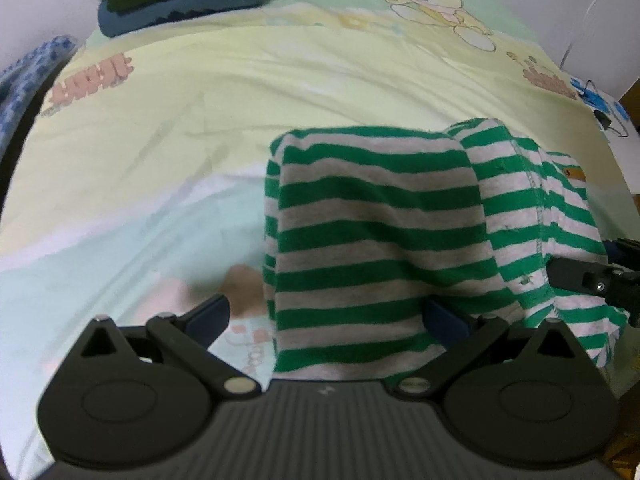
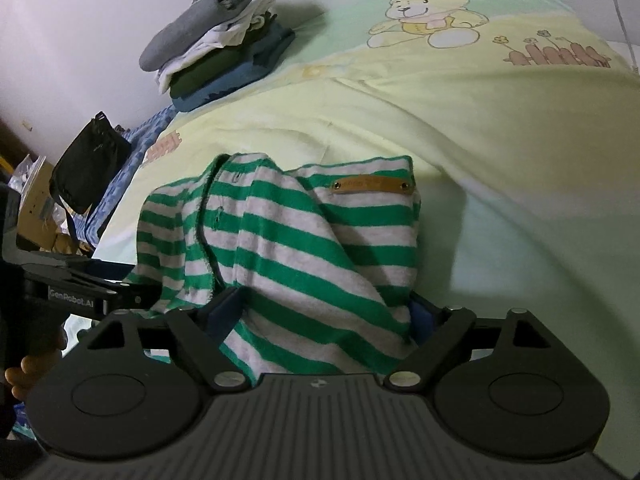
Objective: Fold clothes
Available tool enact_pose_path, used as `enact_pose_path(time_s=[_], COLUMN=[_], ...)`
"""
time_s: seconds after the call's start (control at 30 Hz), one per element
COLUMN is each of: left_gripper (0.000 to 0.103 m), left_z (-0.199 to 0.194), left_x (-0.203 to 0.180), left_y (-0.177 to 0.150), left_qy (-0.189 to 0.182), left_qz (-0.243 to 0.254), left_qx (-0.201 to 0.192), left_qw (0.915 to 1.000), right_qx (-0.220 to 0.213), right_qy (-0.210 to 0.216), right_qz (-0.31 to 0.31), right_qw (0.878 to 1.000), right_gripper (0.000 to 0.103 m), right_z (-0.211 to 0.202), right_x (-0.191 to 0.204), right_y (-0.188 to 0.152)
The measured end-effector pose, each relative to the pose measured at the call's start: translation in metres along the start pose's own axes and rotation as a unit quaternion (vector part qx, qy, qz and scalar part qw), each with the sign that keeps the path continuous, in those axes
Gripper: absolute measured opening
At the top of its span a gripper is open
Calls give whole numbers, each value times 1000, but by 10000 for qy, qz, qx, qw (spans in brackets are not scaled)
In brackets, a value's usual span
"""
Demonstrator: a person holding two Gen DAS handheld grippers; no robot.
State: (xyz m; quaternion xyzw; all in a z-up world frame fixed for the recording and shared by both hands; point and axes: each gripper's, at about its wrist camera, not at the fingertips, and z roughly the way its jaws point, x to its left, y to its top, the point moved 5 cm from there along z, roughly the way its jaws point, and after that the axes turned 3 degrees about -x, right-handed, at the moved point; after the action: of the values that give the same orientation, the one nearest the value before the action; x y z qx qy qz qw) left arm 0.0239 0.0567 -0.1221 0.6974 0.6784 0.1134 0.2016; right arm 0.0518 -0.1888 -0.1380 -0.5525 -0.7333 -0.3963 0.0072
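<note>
One striped garment (image 1: pixel 372 240) hangs between your two grippers' spread fingers: left gripper (image 1: pixel 326 316), right gripper (image 2: pixel 322 308); one folded stack (image 2: pixel 216 44) lies beyond.

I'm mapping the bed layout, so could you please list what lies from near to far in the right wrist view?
Right gripper → striped garment → yellow sheet → folded pile and teddy print at the far end.

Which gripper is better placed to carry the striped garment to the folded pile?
Probably the right gripper: the striped garment lies between its fingers, and its view shows the folded pile whole. The left gripper sees only the pile's edge.
</note>
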Motion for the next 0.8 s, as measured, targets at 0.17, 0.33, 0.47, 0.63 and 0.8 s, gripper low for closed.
enact_pose_path(time_s=[0.17,0.33,0.47,0.63,0.8], left_gripper=[102,102,102,102,102], left_z=[5,2,-10,-14,-5], left_x=[10,11,17,12,-6], left_y=[-1,-3,-7,-11,-16], left_qy=[-373,-659,-1145,-1416,-1310], left_qz=[-212,36,43,198,564], left_qx=[24,-59,-117,-138,-118], left_qw=[9991,9978,9933,9896,9897], right_qx=[-120,-186,-77,-63,-150], right_qy=[-51,-48,37,78,40], right_qz=[-207,-257,-138,-19,-154], right_qw=[9997,9995,9999,9999,9998], right_gripper=[95,92,89,86,88], right_z=[3,2,-3,-9,-2], right_x=[6,5,-1,-8,-2], right_y=[-4,-7,-6,-9,-8])
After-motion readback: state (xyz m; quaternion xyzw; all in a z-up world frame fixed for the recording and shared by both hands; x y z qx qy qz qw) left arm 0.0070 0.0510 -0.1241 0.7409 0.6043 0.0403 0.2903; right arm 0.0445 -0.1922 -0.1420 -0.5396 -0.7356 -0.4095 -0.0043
